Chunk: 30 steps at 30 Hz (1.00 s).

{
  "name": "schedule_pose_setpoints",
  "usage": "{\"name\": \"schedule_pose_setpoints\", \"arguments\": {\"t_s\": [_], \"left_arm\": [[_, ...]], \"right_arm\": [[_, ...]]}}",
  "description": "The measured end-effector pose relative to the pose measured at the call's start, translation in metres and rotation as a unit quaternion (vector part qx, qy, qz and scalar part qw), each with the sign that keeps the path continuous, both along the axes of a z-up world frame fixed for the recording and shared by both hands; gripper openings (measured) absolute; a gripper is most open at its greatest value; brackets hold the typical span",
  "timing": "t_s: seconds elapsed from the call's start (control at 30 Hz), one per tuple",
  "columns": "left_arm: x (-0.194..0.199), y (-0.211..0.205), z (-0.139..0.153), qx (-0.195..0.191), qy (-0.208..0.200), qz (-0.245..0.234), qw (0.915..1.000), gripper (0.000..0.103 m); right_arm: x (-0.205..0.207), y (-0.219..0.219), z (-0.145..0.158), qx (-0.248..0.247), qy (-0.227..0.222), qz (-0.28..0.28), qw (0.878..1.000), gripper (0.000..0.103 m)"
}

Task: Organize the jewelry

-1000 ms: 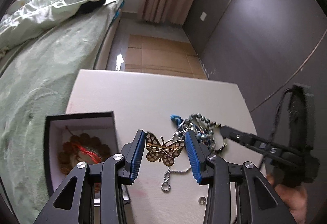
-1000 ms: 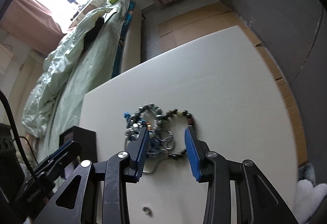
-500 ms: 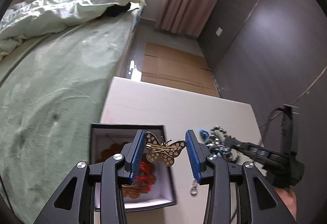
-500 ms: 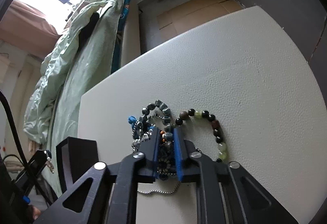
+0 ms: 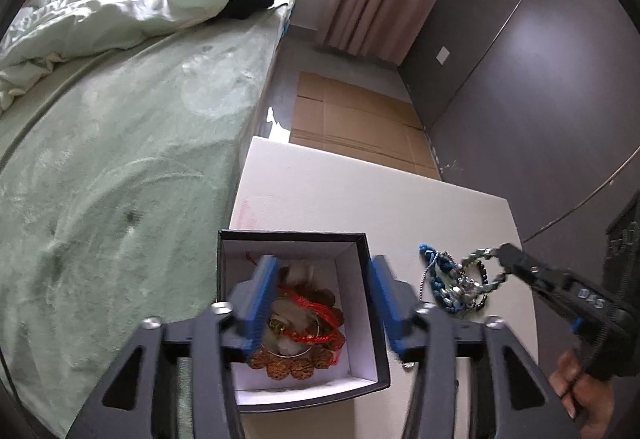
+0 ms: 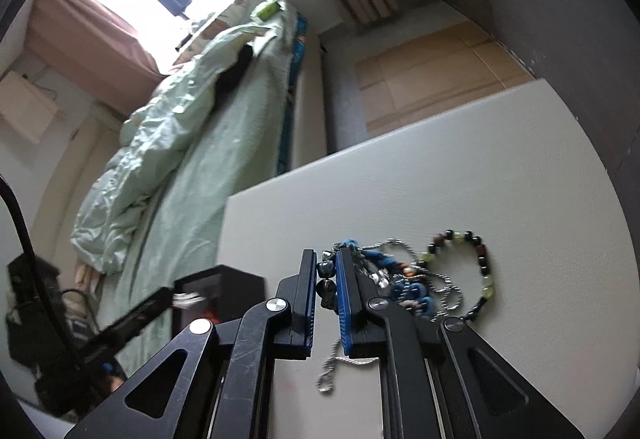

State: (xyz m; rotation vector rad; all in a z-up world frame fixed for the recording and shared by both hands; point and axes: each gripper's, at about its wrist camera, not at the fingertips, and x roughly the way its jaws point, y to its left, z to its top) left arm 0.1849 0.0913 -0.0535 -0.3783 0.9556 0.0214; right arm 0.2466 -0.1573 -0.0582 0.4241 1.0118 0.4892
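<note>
A black jewelry box (image 5: 374,323) with a white inside stands open on the white table (image 5: 340,195). Brown beads and a red cord (image 5: 308,331) lie in it. My left gripper (image 5: 322,303) is open and empty right above the box. My right gripper (image 6: 325,285) is shut on a dark beaded bracelet (image 6: 326,287) and lifts it from the tangle of blue cord and silver chains (image 6: 408,287). The tangle also shows in the left wrist view (image 5: 456,283). A bead bracelet with green and dark beads (image 6: 480,271) lies on the table beside the tangle.
A bed with a green cover (image 5: 120,143) runs along the table's left side. Cardboard sheets (image 5: 360,123) lie on the floor beyond the table. A dark wall (image 5: 540,79) is to the right. A small ring (image 5: 408,367) lies on the table by the box.
My left gripper moved left over the box, opened, and no longer holds the gold butterfly brooch. My right gripper shut on the beaded bracelet and has lifted it from the pile.
</note>
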Motion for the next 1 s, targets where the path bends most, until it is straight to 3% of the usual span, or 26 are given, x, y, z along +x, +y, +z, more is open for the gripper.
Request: {"name": "schedule_pose_setpoints", "arguments": {"t_s": [0.07,0.23,0.37,0.67,1.0], "left_arm": [[-0.001,0.001,0.001,0.000,-0.005,0.000,1.0000,0.070],[-0.005,0.003,0.004,0.004,-0.011,0.003,0.9999,0.071],[-0.006,0.010,0.004,0.002,-0.010,0.011,0.9999,0.071],[-0.010,0.031,0.007,-0.016,-0.015,0.041,0.9989,0.071],[-0.017,0.051,0.007,-0.034,-0.017,0.074,0.9965,0.071]], "right_arm": [[-0.006,0.001,0.009,0.008,-0.012,0.001,1.000,0.011],[-0.018,0.005,0.027,0.033,-0.042,0.005,0.999,0.011],[-0.022,0.008,0.031,0.087,-0.043,0.023,0.995,0.011],[-0.031,0.030,0.043,0.089,-0.061,0.045,0.993,0.011],[-0.039,0.084,0.030,0.102,-0.039,0.098,0.989,0.012]]}}
